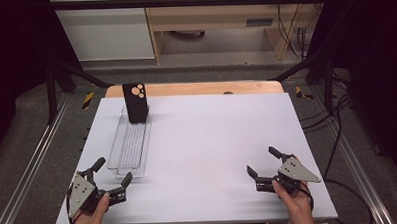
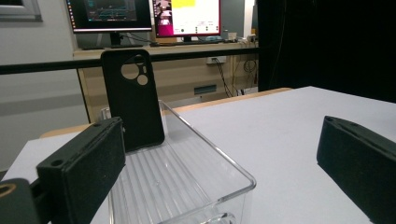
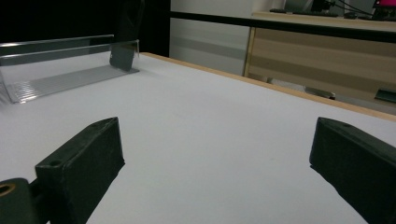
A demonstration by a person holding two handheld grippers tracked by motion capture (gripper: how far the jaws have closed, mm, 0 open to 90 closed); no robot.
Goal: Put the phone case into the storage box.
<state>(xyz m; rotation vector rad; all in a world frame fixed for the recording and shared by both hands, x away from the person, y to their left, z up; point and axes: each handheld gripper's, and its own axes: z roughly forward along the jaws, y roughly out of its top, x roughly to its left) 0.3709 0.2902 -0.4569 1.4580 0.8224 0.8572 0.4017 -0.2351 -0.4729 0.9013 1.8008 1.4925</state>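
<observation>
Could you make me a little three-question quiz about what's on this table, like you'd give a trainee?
1. True or false: the phone case lies flat on the table.
2. Which gripper is nearer the tray: A) left gripper B) right gripper?
3. Fill in: both grippers' jaws are ____.

Key:
1. False. It stands upright at the tray's far end.
2. A. The left gripper sits by the tray's near end; the right is across the table.
3. Open, holding nothing.
</observation>
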